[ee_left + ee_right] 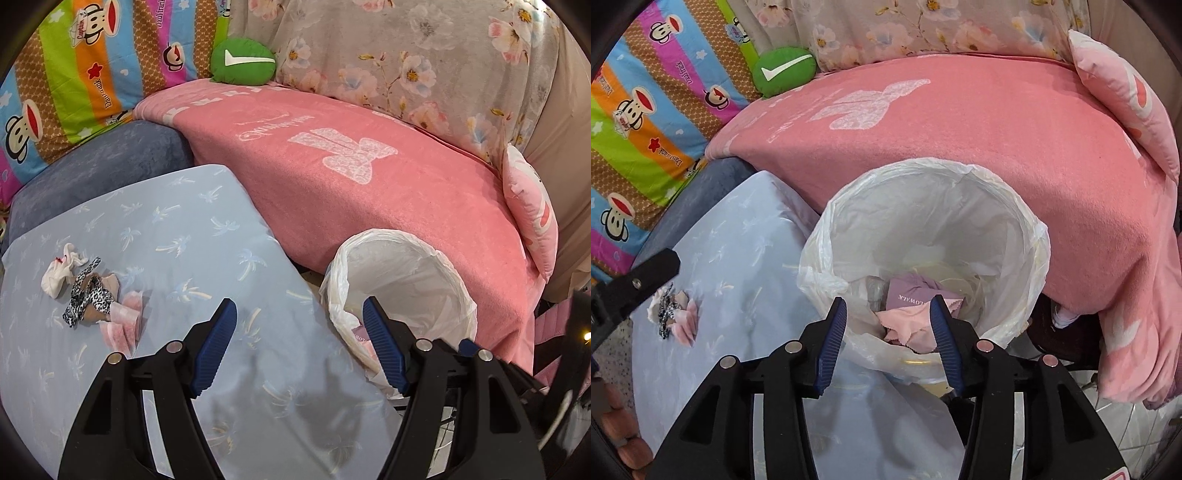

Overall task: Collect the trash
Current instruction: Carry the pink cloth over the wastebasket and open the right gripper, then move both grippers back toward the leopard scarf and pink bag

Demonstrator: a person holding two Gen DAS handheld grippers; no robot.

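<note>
A bin lined with a white plastic bag point(1008, 206) stands between a light blue palm-print surface point(177, 243) and a pink sofa. Inside it lie a pink cloth point(908, 325) and a purple packet point(908, 293). My right gripper point(888, 301) is open and empty, just above the bin's near rim. On the blue surface lies a small pile: a white crumpled tissue point(59, 271), a leopard-print strip point(86, 295) and pink wrappers point(123, 323). My left gripper point(299, 304) is open and empty above the blue surface, right of the pile, beside the bin point(402, 266).
A pink blanket point(369, 184) covers the sofa seat behind the bin. A green cushion point(242, 61), a striped monkey-print sheet point(74, 85), a floral cover point(424, 62) and a pink pillow point(532, 218) lie around it. The left gripper's body point(639, 284) reaches over the pile point(674, 314).
</note>
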